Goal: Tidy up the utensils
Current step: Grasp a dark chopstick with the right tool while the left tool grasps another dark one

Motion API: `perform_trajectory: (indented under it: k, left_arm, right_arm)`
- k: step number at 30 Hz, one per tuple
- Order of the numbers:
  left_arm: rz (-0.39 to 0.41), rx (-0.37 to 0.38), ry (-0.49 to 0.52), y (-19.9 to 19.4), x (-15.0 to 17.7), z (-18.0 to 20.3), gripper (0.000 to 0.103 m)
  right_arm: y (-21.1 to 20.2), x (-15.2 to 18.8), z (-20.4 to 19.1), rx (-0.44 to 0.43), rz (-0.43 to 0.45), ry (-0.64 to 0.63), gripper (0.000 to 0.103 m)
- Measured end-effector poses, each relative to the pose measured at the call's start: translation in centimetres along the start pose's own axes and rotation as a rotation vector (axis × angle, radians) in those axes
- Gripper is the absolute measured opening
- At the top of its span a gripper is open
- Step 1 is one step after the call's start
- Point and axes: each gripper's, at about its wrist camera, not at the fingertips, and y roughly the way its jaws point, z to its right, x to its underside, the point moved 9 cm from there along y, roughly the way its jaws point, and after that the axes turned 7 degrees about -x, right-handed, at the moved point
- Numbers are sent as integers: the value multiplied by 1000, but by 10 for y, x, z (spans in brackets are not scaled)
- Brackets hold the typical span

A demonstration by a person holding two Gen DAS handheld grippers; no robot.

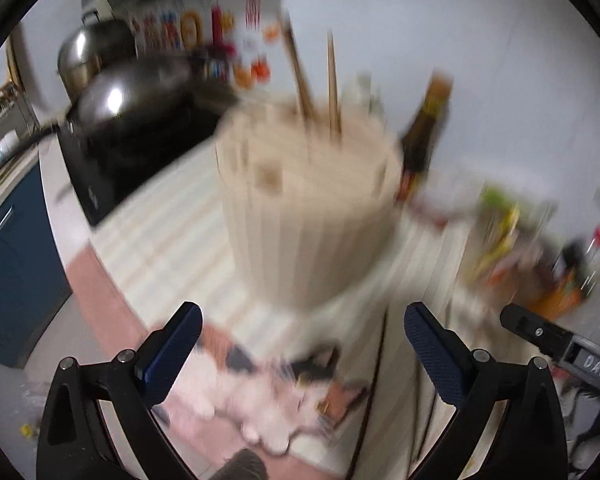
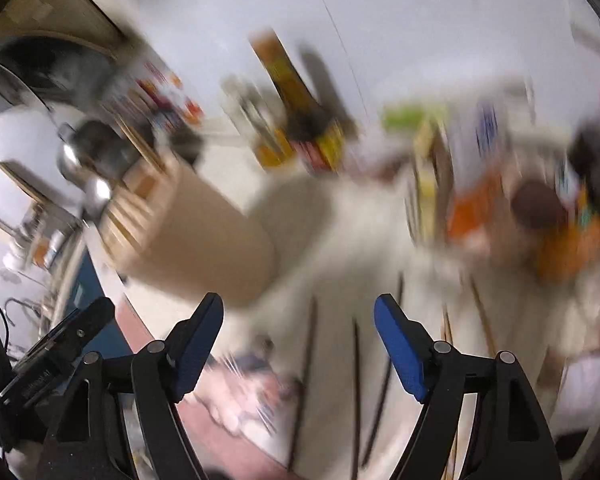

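Both views are super blurry, so take the small stuff loosely. Biggest thing is the counter point(image 1: 171, 216), covered in a pale striped mat, with a white wall point(image 1: 440, 40) behind it. On its left end sits a black stove point(image 1: 111, 168) with a dark wok point(image 1: 139, 96) on it and a steel pot point(image 1: 83, 56) further back.

The beige ribbed holder point(image 1: 308, 208) stands upright mid-counter, straight ahead of the left gripper point(image 1: 302, 338). Two chopsticks point(image 1: 332, 84) stick up out of its top. A dark sauce bottle point(image 1: 424, 132) stands just behind it to the right, and there's a smeary pile of packets point(image 1: 508, 240) further right.

In the right view more dark sticks point(image 2: 356, 364) lie flat on the mat, just ahead of the right gripper point(image 2: 297, 344), with the holder point(image 2: 195, 236) off to its left.

Left gripper's jaws are spread wide, nothing between them. Right gripper's jaws are apart too, a bit narrower, also holding nothing
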Motion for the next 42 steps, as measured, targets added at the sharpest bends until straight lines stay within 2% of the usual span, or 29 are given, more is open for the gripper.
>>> perform_trajectory:
  k: [2, 4, 7, 10, 11, 13, 14, 17, 19, 21, 23, 26, 29, 33, 37, 40, 42]
  left_arm:
    - [-81, -36, 42, 26, 35, 7, 103]
    - [-179, -37, 68, 47, 74, 15, 103]
    - [-283, -35, 103, 69, 117, 25, 102]
    - [-334, -23, 141, 84, 143, 39, 92]
    - [-345, -21, 157, 89, 150, 45, 87]
    - [-361, -10, 183, 97, 157, 55, 70]
    - [-373, -7, 195, 100, 161, 60, 53]
    - [-344, -17, 245, 100, 166, 72, 39]
    - [-340, -9, 245, 98, 167, 74, 30]
    - [-332, -11, 242, 97, 167, 72, 12]
    - [-335, -12, 218, 97, 168, 64, 3]
    - [-352, -20, 163, 96, 165, 38, 2]
    - [-388, -14, 92, 93, 173, 14, 1]
    - [-439, 107, 17, 84, 182, 8, 2]
    - [-407, 172, 64, 77, 171, 31, 7]
    - [-392, 168, 150, 81, 156, 55, 27]
    - [-391, 154, 212, 87, 154, 72, 30]
  right_arm:
    - [20, 30, 14, -3, -97, 35, 66]
    - [40, 59, 26, -4, -192, 63, 46]
    - [61, 89, 44, 12, -275, 86, 31]
    - [78, 104, 57, 24, -314, 106, 30]
    - [82, 105, 60, 32, -321, 105, 30]
    - [90, 106, 63, 43, -336, 101, 30]
    - [93, 108, 64, 47, -346, 95, 30]
    - [103, 112, 65, 56, -374, 68, 29]
    - [106, 110, 63, 90, -387, 17, 19]
    - [107, 107, 63, 132, -394, -26, 10]
    - [109, 105, 62, 147, -400, -52, 8]
    - [108, 104, 62, 214, -392, -85, 6]
    - [106, 104, 64, 228, -398, -70, 4]
    - [105, 111, 61, 206, -438, -93, 4]
    - [102, 110, 67, 229, -436, -87, 4]
    - [94, 109, 78, 247, -426, -66, 4]
    - [90, 108, 85, 250, -421, -47, 4]
